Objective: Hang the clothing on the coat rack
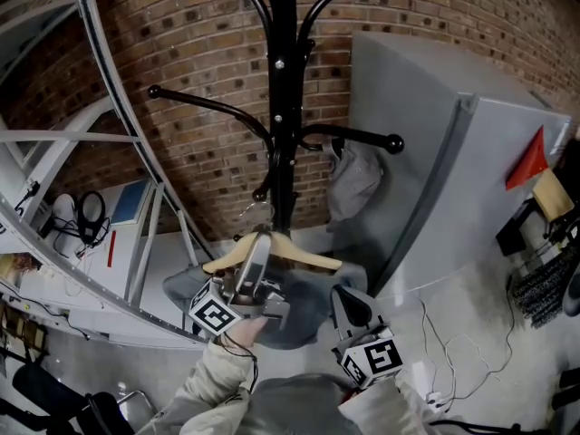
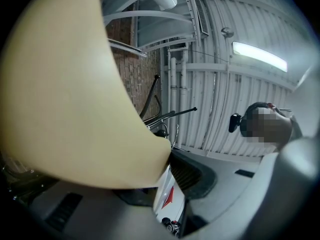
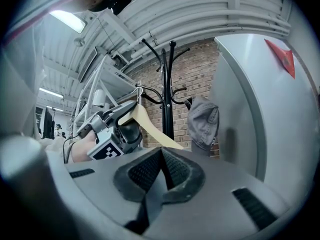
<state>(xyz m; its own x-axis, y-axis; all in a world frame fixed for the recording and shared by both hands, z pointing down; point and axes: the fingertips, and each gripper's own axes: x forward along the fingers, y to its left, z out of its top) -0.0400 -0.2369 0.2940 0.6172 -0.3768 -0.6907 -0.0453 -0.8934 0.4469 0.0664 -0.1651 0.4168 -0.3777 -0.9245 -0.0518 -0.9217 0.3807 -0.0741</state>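
The black coat rack (image 1: 284, 107) stands before the brick wall, and a light grey garment (image 1: 355, 184) hangs from its right hook. Just below the rack is a wooden hanger (image 1: 272, 252) carrying a dark grey garment (image 1: 299, 306). My left gripper (image 1: 259, 247) is shut on that hanger near its metal hook. In the left gripper view the hanger (image 2: 65, 94) fills the left side, between the jaws of the left gripper (image 2: 165, 164). My right gripper (image 1: 340, 295) sits by the garment's right shoulder; in its own view the right gripper (image 3: 161, 151) is shut, with no cloth showing between the pads.
A tall grey cabinet (image 1: 453, 170) stands right beside the rack. White metal shelving (image 1: 109, 152) runs along the left. Cables (image 1: 444, 352) lie on the floor at the right. The rack (image 3: 167, 84) has several bare upper hooks.
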